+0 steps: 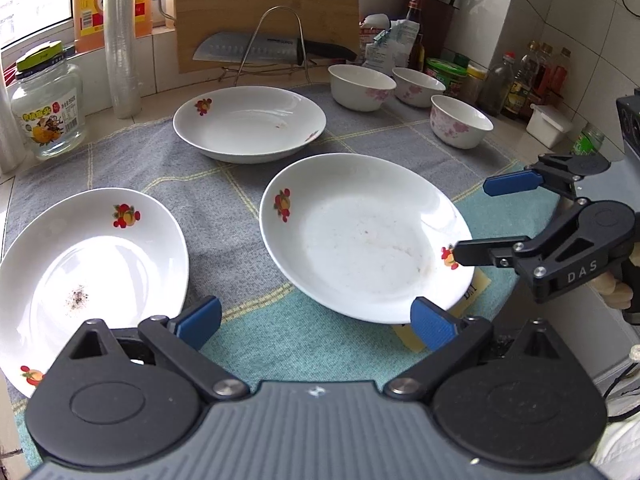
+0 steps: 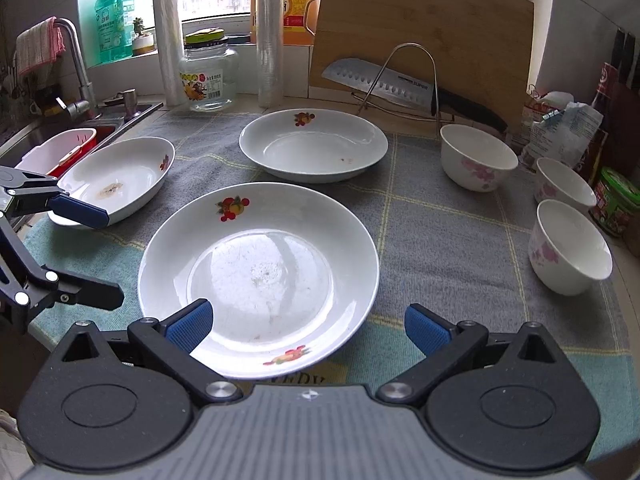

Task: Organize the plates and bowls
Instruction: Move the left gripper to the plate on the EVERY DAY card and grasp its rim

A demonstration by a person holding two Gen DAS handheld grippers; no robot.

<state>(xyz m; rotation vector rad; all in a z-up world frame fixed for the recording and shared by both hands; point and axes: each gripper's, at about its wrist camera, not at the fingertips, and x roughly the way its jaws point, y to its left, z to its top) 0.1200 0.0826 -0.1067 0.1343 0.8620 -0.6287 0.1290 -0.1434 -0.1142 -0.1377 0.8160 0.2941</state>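
At the far left, in the right wrist view, we see the sink (image 2: 60, 128) with a red and white basket (image 2: 60, 152) in it. On the tabletop (image 1: 24, 184) lies a grey and teal checked cloth (image 1: 132, 160) that carries all the dishes. The left plate (image 1: 88, 276) sits nearest the left edge, with dark crumbs at its centre. Our left gripper (image 1: 316, 320) hangs low over the cloth with its jaws spread wide and nothing between them; one blue pad lies beside the left plate's rim, the other just beside the middle plate (image 1: 360, 236). That middle plate rests on the cloth and shows faint smears. Behind it, apart from both, stands the far plate (image 1: 248, 120), and behind that a wire rack holds a knife (image 1: 256, 46) against a wooden cutting board (image 1: 264, 4). Our right gripper (image 1: 472, 220) reaches in from the right, jaws wide apart and holding nothing, its lower finger over the middle plate's right rim. Three floral bowls (image 1: 460, 126) stand separately at the back right of the cloth.
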